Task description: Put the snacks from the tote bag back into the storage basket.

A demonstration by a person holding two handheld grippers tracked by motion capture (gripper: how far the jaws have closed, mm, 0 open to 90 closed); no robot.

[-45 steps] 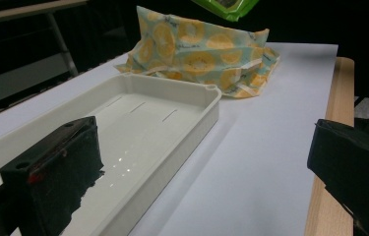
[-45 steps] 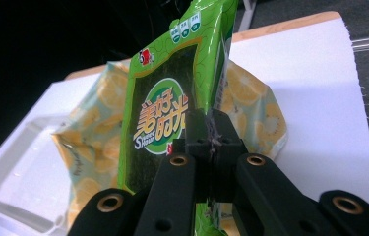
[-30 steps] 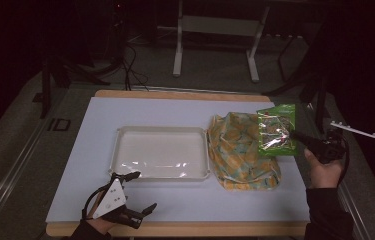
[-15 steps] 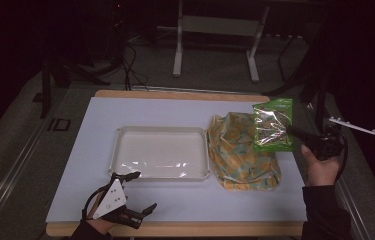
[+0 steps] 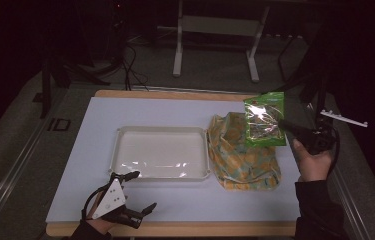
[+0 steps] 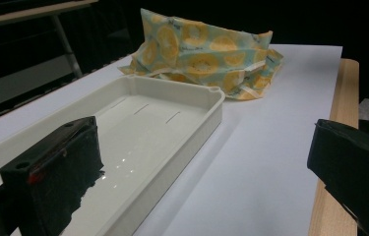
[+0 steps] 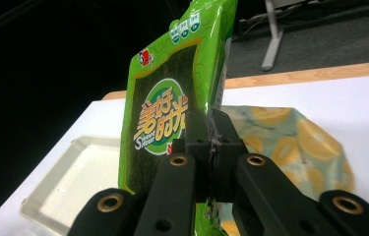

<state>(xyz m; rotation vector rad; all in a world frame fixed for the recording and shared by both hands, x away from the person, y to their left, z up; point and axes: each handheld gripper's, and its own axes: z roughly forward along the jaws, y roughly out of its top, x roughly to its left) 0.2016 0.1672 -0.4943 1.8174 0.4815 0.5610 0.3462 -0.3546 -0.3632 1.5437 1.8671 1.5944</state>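
The right gripper (image 7: 211,147) has its jaws pinched tight on the edge of a green snack packet (image 7: 172,98), which stands upright in the air in front of it. Just below the packet lies a yellow-patterned bag (image 5: 242,155), with a white tray (image 5: 160,152) beyond it. The left gripper (image 5: 132,200) rests near the tray's corner, its jaws spread wide and holding nothing.

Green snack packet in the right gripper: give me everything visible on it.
The glossy green foil snack packet is flat and rectangular, with a dark panel, a round logo with yellow characters and small icons along its top. It hangs roughly upright above the yellow-patterned cloth bag, off the table. The right gripper pinches its edge with jaws shut; nothing else touches it.
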